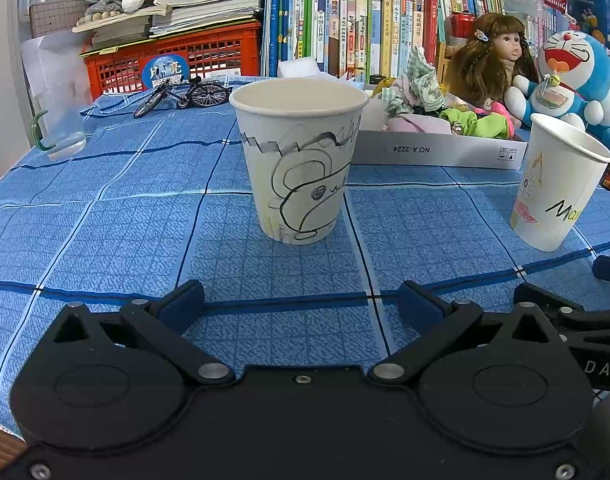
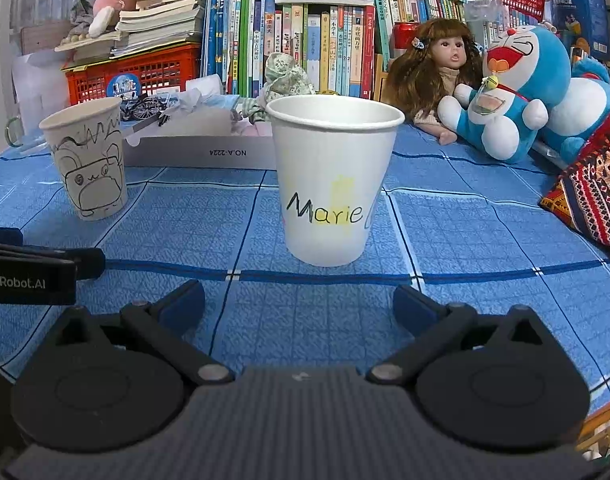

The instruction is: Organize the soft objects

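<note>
A shallow white box (image 1: 437, 150) (image 2: 193, 152) at the back of the table holds a heap of soft cloth pieces (image 1: 421, 92) (image 2: 285, 76), green, pink and floral. A paper cup with a pencil drawing (image 1: 301, 160) (image 2: 89, 160) stands in front of my left gripper (image 1: 301, 304), which is open and empty. A white cup lettered "Marie" (image 2: 333, 180) (image 1: 557, 184) stands in front of my right gripper (image 2: 301, 304), also open with nothing between its fingers. Both grippers hover low over the blue checked tablecloth (image 1: 105, 220) (image 2: 485, 240), short of their cups.
A doll (image 1: 493, 56) (image 2: 437, 68) and a blue plush cat (image 1: 569, 76) (image 2: 513, 92) sit at the back right. A red crate (image 1: 173, 60), book stacks, a toy bicycle (image 1: 185, 96) and a glass mug (image 1: 61, 128) line the back left. A patterned cushion (image 2: 593, 192) lies right.
</note>
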